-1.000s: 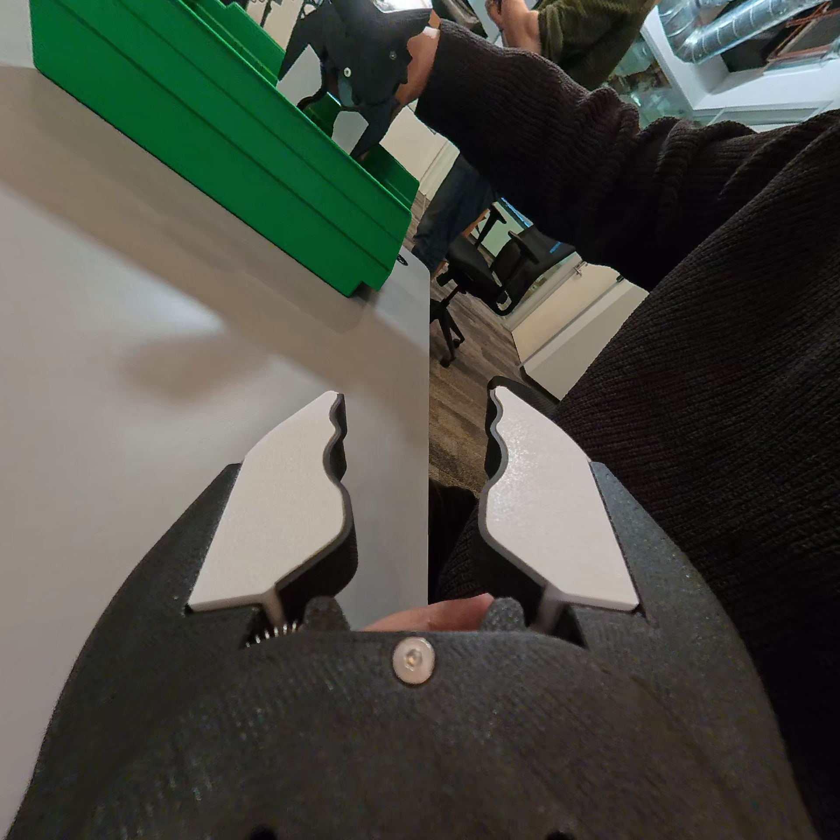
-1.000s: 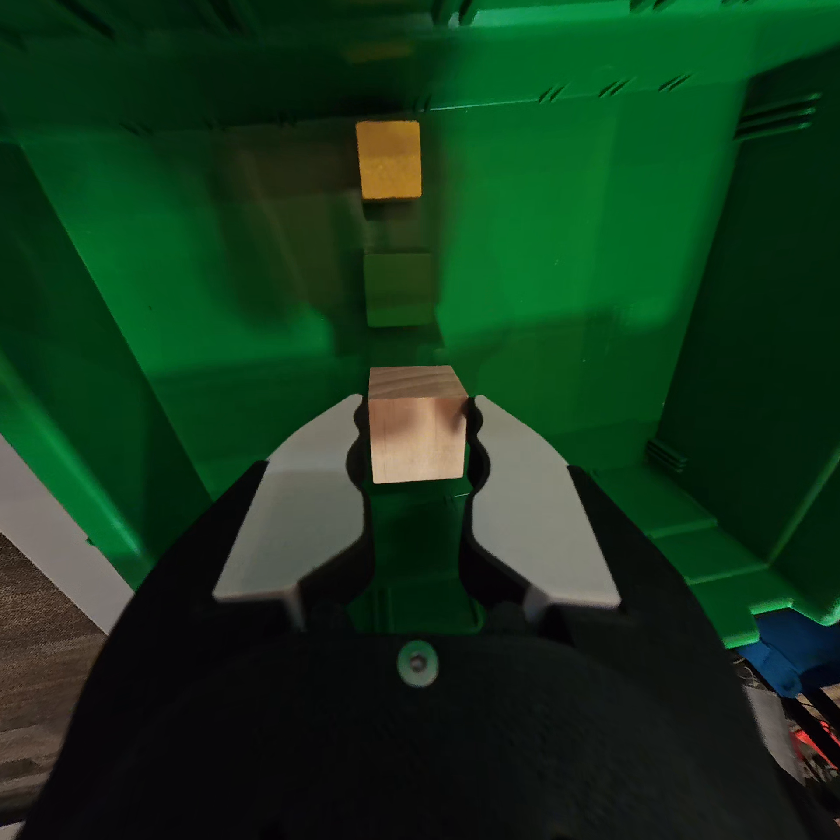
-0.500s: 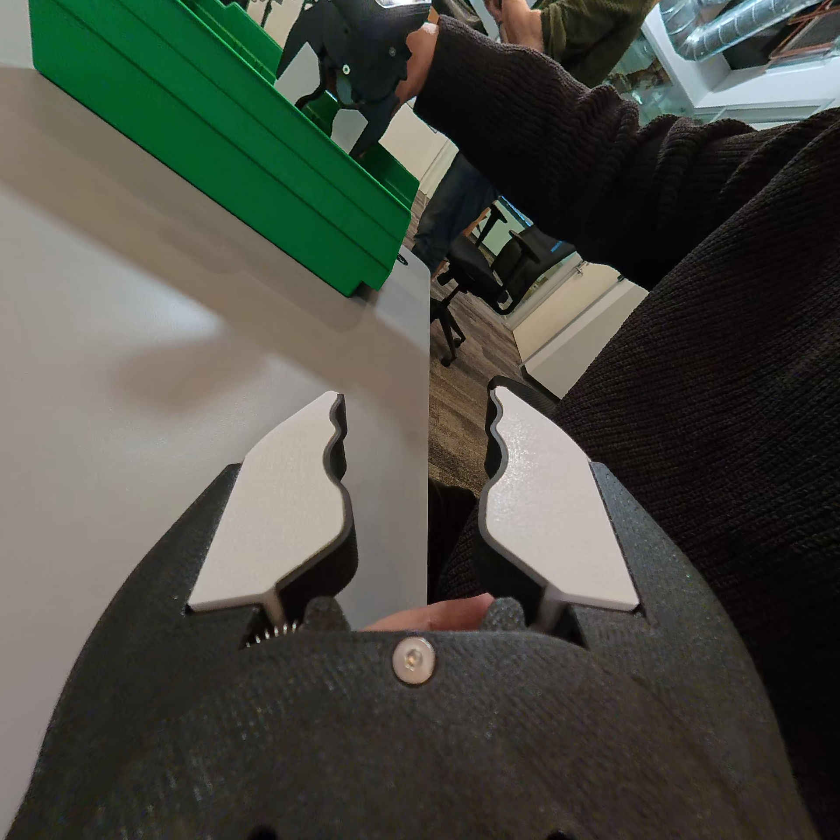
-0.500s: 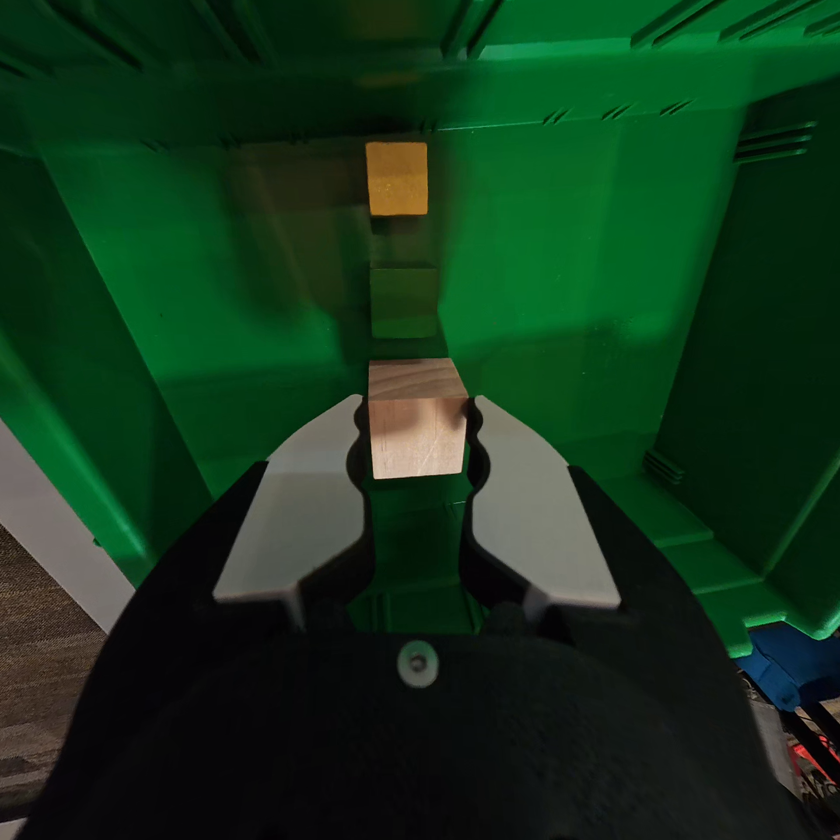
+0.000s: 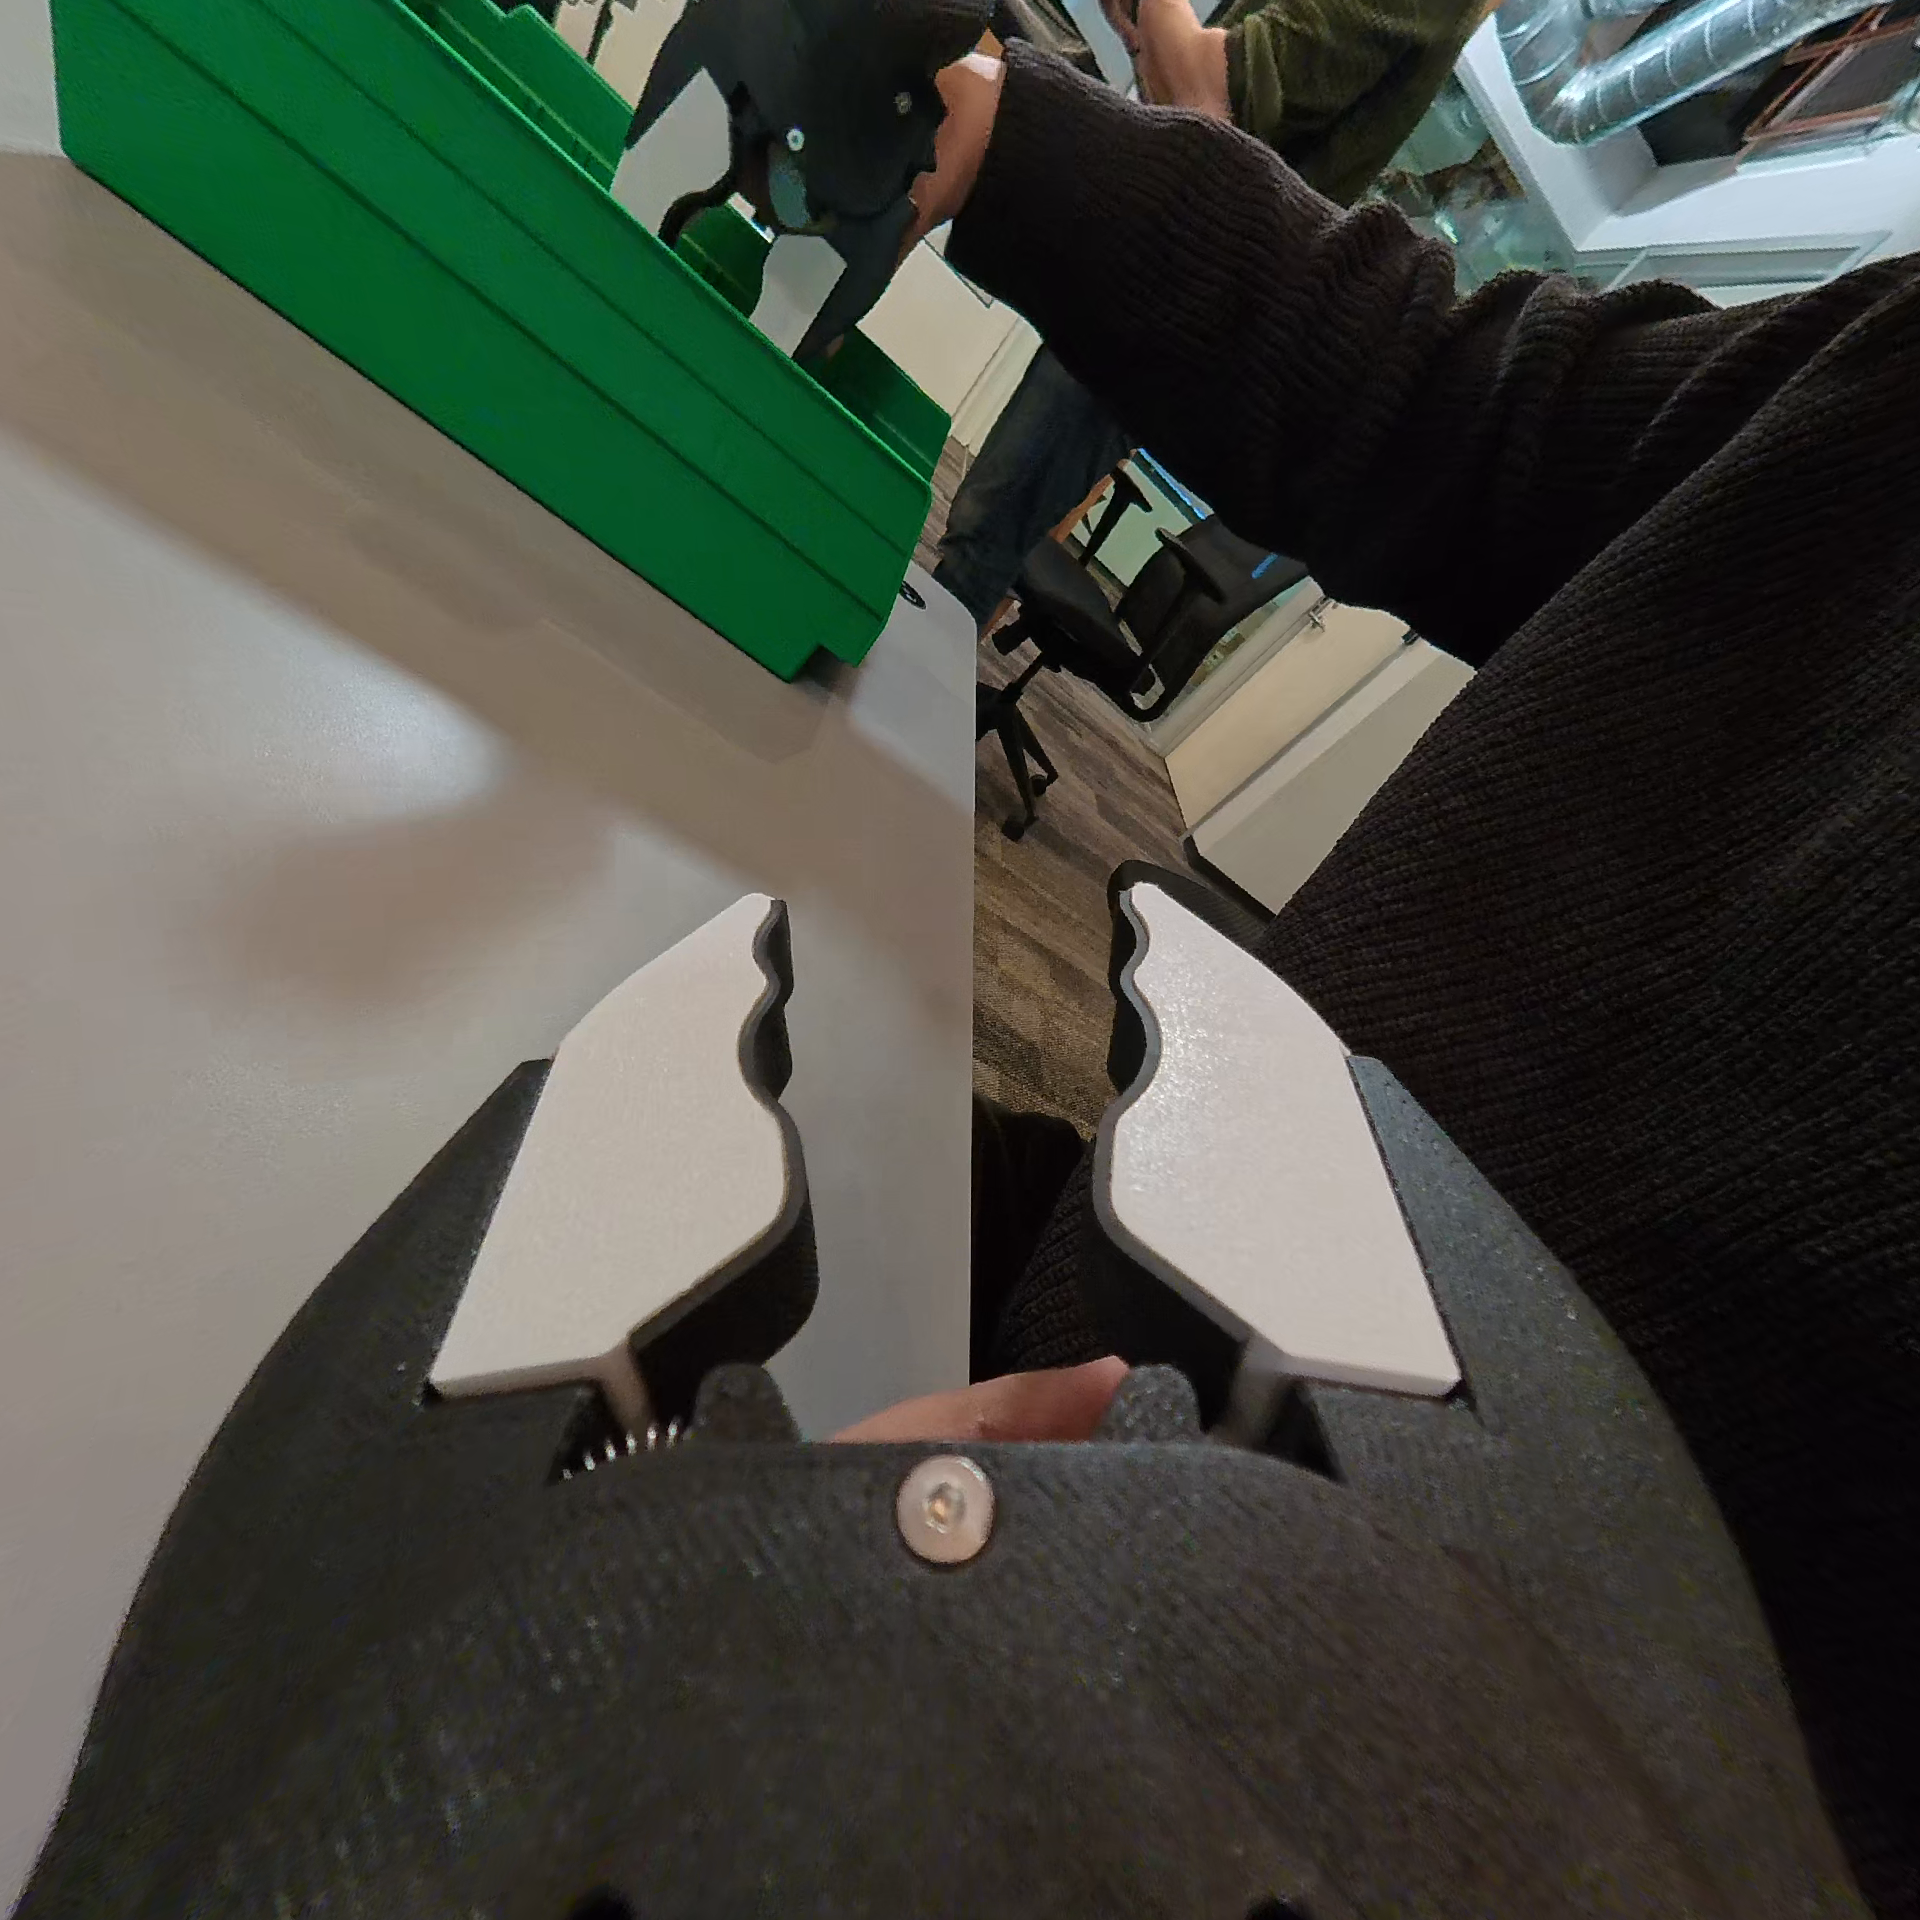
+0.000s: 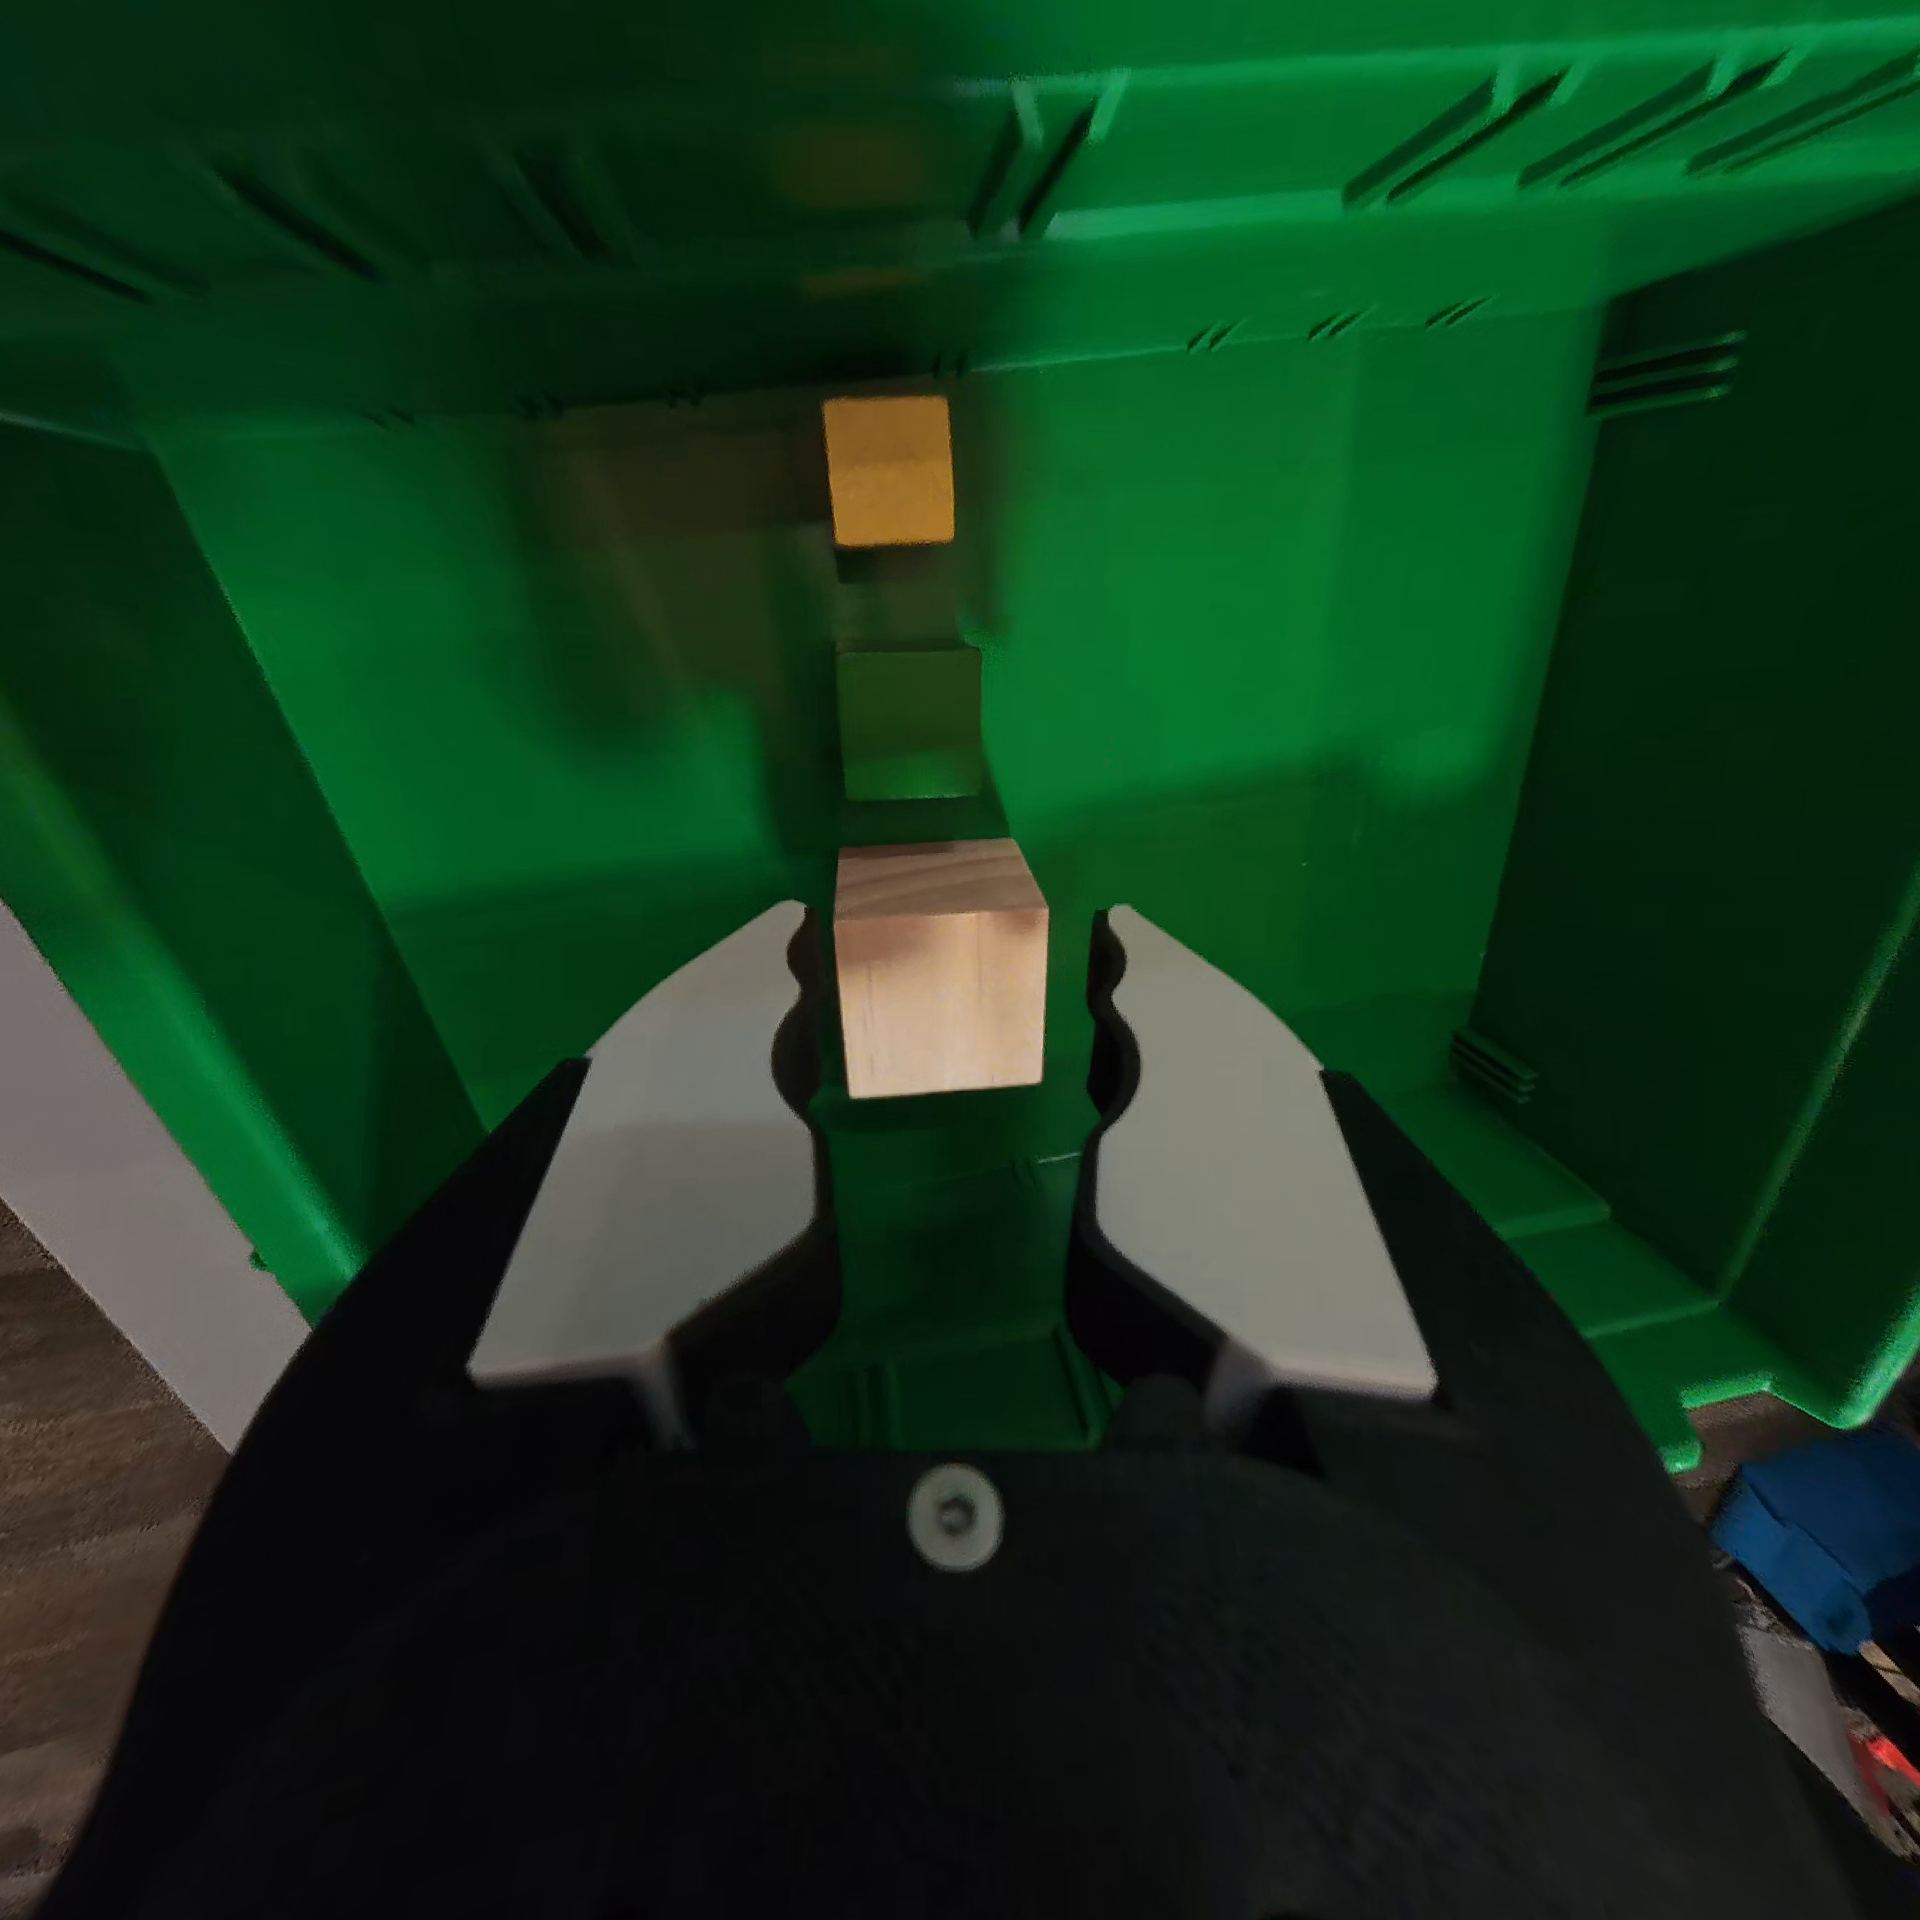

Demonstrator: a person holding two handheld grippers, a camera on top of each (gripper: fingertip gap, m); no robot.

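My right gripper (image 6: 948, 940) has jaws spread around the bare wooden cube (image 6: 940, 982), gaps either side, inside the green bin (image 6: 1455, 644); green cube (image 6: 909, 722) and yellow cube (image 6: 888, 470) line up at 12 o'clock. Left gripper (image 5: 948, 925) is spread, empty, at the table (image 5: 260, 831) edge.

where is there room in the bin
Bin floor is bare left and right of the block row, out to both side walls. Crowded down the middle: yellow block, green block, wooden block, right gripper around the last.
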